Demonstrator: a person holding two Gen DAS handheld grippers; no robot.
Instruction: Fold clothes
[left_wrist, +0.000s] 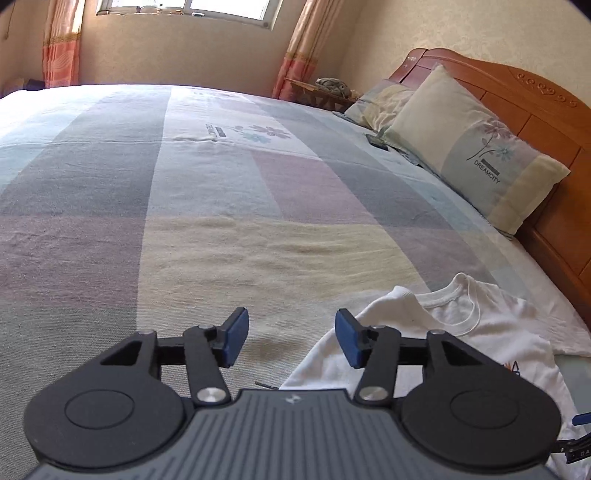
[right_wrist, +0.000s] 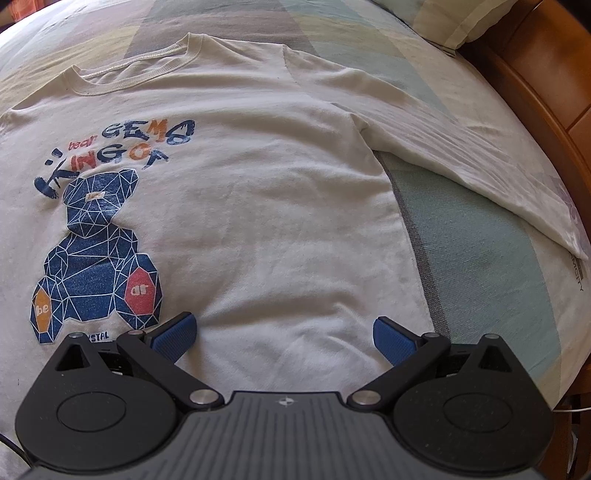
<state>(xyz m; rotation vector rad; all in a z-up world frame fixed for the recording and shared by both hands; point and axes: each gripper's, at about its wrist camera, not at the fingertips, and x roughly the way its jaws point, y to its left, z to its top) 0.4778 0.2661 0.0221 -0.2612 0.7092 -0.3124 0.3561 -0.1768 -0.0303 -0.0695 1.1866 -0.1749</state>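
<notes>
A white long-sleeved shirt (right_wrist: 280, 206) with a blue bear print (right_wrist: 96, 258) lies flat, front up, on the bed. Its right sleeve (right_wrist: 476, 173) stretches out toward the bed's edge. My right gripper (right_wrist: 284, 338) hovers over the shirt's lower body, open, nothing between its blue pads. In the left wrist view the shirt (left_wrist: 472, 332) shows at the lower right, collar (left_wrist: 452, 306) toward the pillows. My left gripper (left_wrist: 291, 339) is open over the bedspread beside the shirt's left edge, holding nothing.
The bed (left_wrist: 221, 206) has a pastel patchwork spread. Two pillows (left_wrist: 476, 151) lean on a wooden headboard (left_wrist: 535, 107) at the right. A small dark object (left_wrist: 376, 142) lies near the pillows. A bedside table (left_wrist: 314, 92), curtains and a window stand beyond.
</notes>
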